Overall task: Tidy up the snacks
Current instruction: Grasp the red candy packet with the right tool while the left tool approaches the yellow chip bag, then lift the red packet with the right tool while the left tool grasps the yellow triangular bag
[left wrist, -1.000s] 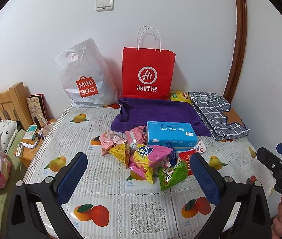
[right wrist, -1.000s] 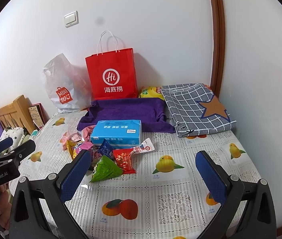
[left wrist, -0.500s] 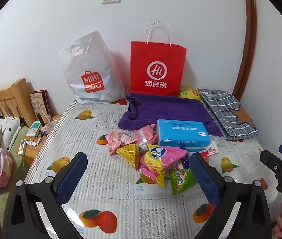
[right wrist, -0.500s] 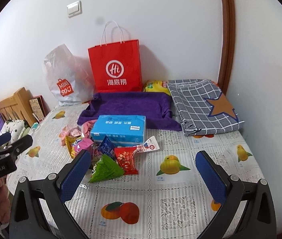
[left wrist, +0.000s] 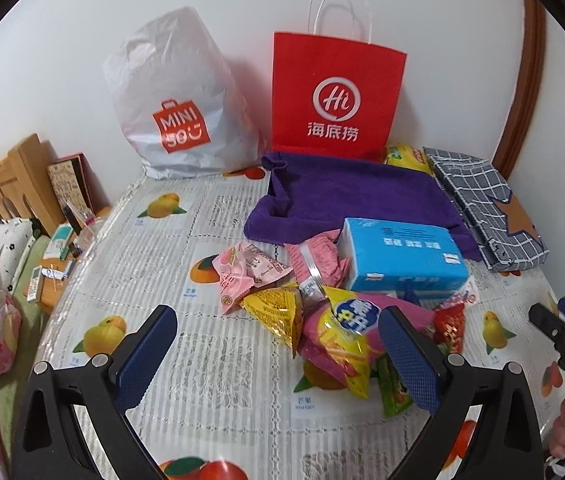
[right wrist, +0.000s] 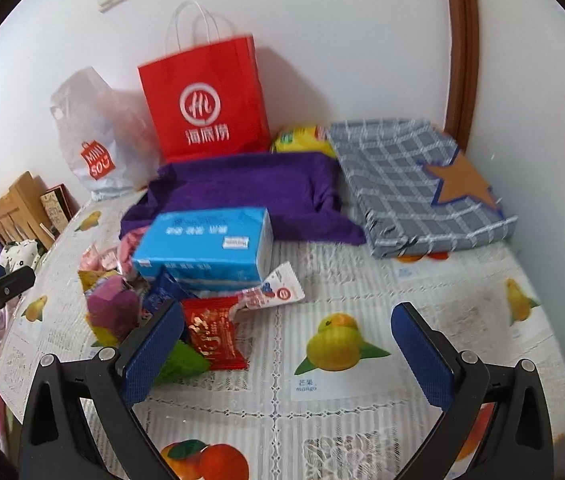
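Table [left wrist: 186, 240] with a fruit-print plastic cover fills both views; the snacks sit in one loose pile near its centre, nothing sorted yet. Against the wall: white Miniso plastic bag [left wrist: 178, 100] at 11 o'clock of the pile, red Haidilao paper bag [left wrist: 336, 92] at 12, upright. In front of those a purple towel [left wrist: 358, 196], and at 2 o'clock a folded grey checked cloth with a star [right wrist: 414, 176]; a yellow chip bag [right wrist: 302, 138] is wedged between red bag and cloth. Blue tissue box [left wrist: 402, 254] lies at the pile's 1 o'clock edge, touching the towel. Pile itself: pink-yellow puffed snack bag [left wrist: 346, 332] on top, yellow triangular pack [left wrist: 278, 310] at its 9 o'clock, pale pink wrapped snacks [left wrist: 248, 270] at 10-11, red packet [right wrist: 212, 330] and green pack [right wrist: 180, 360] on the right side, small white-red sachet [right wrist: 274, 290] near the box. Step judged: approach, first pick not made. Next move likely calls for dropping one gripper onto an outer, loose packet and closing; crinkly film may slip. Left gripper [left wrist: 278, 356] hovers above the pile, jaws spread wide, holding nothing. Right gripper [right wrist: 288, 356] also spread wide, empty; its left finger [right wrist: 154, 354] overlaps the green pack in view, contact unclear.
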The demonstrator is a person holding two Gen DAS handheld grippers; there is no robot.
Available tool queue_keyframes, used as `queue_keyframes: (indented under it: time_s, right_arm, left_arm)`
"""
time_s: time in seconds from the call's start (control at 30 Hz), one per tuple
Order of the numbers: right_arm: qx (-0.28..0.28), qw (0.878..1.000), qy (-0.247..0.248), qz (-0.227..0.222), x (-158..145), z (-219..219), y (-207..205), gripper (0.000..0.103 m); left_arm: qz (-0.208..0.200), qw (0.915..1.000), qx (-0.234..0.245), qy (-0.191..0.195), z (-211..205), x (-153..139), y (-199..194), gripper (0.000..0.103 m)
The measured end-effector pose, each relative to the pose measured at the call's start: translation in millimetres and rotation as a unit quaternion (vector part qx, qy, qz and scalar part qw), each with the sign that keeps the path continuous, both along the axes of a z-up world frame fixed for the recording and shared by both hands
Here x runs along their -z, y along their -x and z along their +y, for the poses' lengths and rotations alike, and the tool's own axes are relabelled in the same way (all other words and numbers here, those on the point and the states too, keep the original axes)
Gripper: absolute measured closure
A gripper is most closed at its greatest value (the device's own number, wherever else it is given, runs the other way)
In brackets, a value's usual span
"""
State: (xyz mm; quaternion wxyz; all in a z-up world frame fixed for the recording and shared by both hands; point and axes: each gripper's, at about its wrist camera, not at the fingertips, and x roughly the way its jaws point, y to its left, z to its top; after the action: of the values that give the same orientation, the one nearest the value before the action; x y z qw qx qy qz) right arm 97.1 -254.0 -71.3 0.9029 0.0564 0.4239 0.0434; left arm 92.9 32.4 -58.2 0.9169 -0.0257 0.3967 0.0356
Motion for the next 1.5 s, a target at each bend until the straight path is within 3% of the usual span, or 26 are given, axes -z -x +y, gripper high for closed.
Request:
queue_keyframes:
  time_s: [0.1, 0.17, 0.33, 0.47, 0.77, 0.9, 0.97, 1.2, 1.4, 1.5]
  right_arm:
    - [-0.003, 0.999, -0.036, 0.021, 19, 0, -13, 0.003]
    - [-0.012, 0.998, -0.05, 0.034, 30, 3, -18, 0.014]
    - [-0.037, 0.996, -0.05, 0.061, 48, 23, -28, 0.033]
    - [-0.062, 0.994, -0.047, 0.072, 56, 39, -32, 0.042]
    - [-0.093, 0.989, -0.043, 0.107, 72, 65, -42, 0.045]
    - [-0.106, 0.986, -0.01, 0.129, 80, 78, -47, 0.045]
    - [-0.108, 0.985, 0.002, 0.132, 84, 82, -48, 0.063]
    - [-0.084, 0.991, 0.031, 0.098, 70, 64, -41, 0.063]
    - [-0.04, 0.992, 0.075, 0.097, 72, 33, -40, 0.063]
    - [-0.033, 0.992, 0.06, 0.102, 81, 23, -40, 0.063]
  left_arm:
    - [0.012, 0.9999, 0.0, 0.003, 3, 6, -13, 0.002]
    - [0.015, 0.9999, 0.0, 0.003, 5, 9, -20, 0.002]
    - [0.019, 0.9997, -0.005, 0.013, 16, 13, -30, 0.002]
    - [0.026, 0.9992, -0.021, 0.022, 32, 19, -34, 0.002]
    - [0.036, 0.9979, -0.04, 0.036, 55, 29, -41, 0.002]
    - [0.041, 0.9976, -0.043, 0.037, 57, 32, -45, 0.002]
    - [0.044, 0.9975, -0.041, 0.037, 57, 35, -46, 0.002]
    - [0.053, 0.9967, -0.03, 0.054, 61, 41, -51, 0.002]
    - [0.06, 0.9958, 0.0, 0.07, 47, 48, -57, 0.002]
    - [0.072, 0.9946, 0.012, 0.074, 40, 58, -63, 0.002]
